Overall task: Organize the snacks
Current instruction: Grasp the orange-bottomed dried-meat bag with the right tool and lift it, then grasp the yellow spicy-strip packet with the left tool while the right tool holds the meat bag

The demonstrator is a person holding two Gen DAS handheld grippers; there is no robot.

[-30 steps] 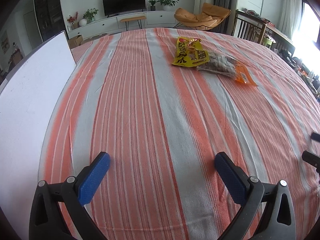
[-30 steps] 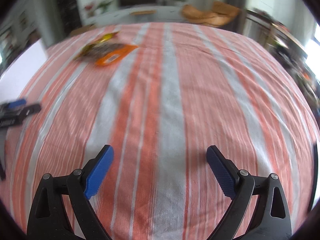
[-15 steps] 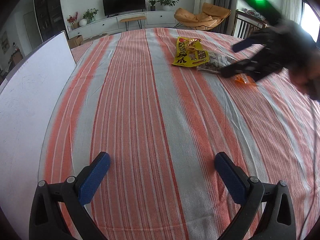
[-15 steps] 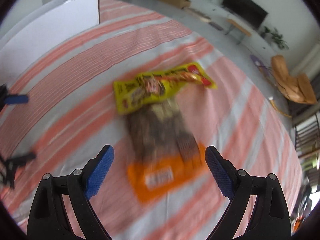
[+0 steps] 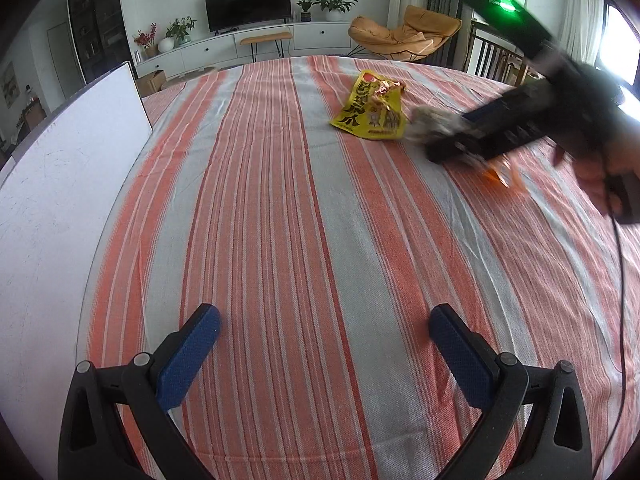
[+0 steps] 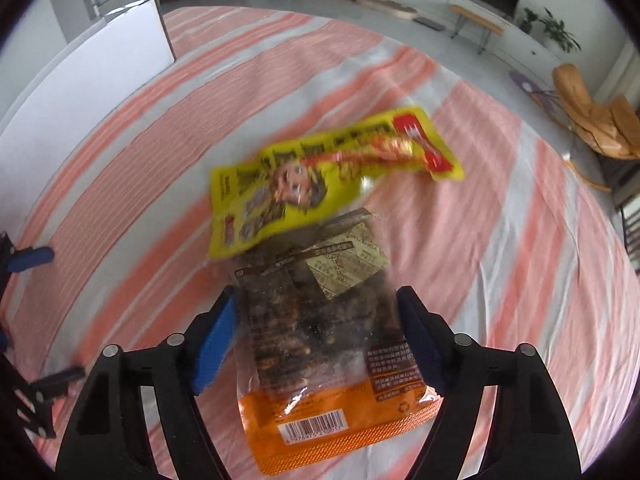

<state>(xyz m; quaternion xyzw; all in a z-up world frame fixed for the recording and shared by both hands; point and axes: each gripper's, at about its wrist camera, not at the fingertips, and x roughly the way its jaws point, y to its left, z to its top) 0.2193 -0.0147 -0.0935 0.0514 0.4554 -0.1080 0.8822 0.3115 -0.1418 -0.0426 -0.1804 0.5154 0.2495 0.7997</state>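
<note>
A yellow snack bag lies on the striped tablecloth. Its near edge overlaps a clear bag of dark snacks with an orange end. My right gripper points down over the clear bag and its jaws are closing. The bag lies between the blue pads, which stand at its two side edges; I see no squeeze. My left gripper hovers open over bare cloth near the table's front, far from both bags.
A white board stands along the table's left edge. A hand holds the right gripper, and a cable trails from it. Beyond the table are a TV cabinet and an orange chair.
The right gripper swept in from the near right to the bags at the far right, rolled, and its jaws narrowed around the clear bag. The left gripper stayed still.
</note>
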